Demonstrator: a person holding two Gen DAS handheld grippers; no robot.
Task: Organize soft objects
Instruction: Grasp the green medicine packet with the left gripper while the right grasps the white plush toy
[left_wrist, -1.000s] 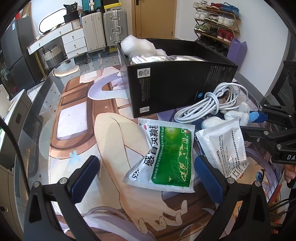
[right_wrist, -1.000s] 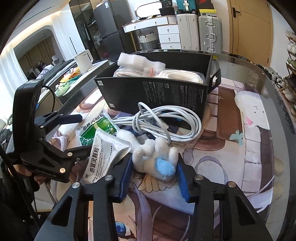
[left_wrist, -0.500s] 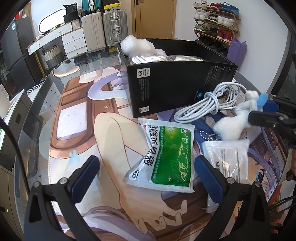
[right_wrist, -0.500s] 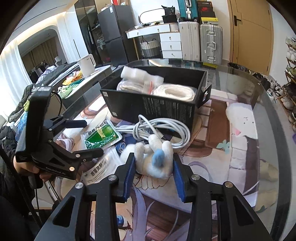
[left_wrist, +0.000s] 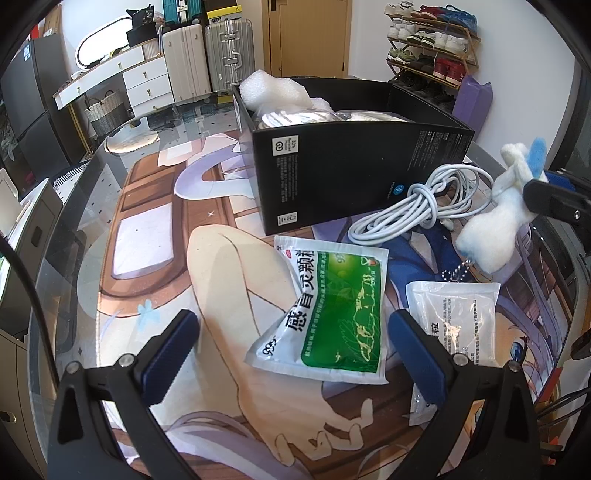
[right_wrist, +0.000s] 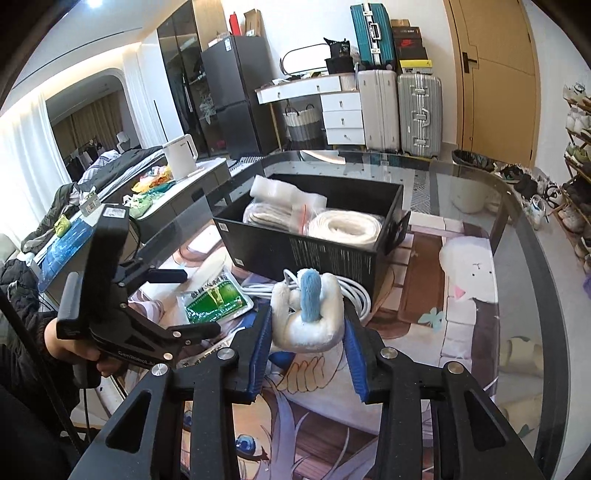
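My right gripper (right_wrist: 306, 354) is shut on a white plush toy (right_wrist: 304, 321) with a blue part and holds it in the air in front of the black box (right_wrist: 295, 251). The toy also shows at the right of the left wrist view (left_wrist: 491, 232), with a small chain hanging from it. The box (left_wrist: 351, 173) holds white foam, a bagged item and a white roll (right_wrist: 345, 227). My left gripper (left_wrist: 295, 354) is open and empty, low over the table, around the near end of a green medicine pouch (left_wrist: 332, 317). A white pouch (left_wrist: 454, 317) lies to its right.
A coiled white cable (left_wrist: 413, 210) lies against the box's front. The glass table (right_wrist: 480, 177) carries a printed mat (left_wrist: 155, 236). Its curved edge runs at left (left_wrist: 55, 236). Suitcases, a dresser and a shoe rack stand beyond the table.
My right gripper closed on the plush toy and lifted it off the table, up and toward the box. The white pouch now lies flat and uncovered. My left gripper has not moved.
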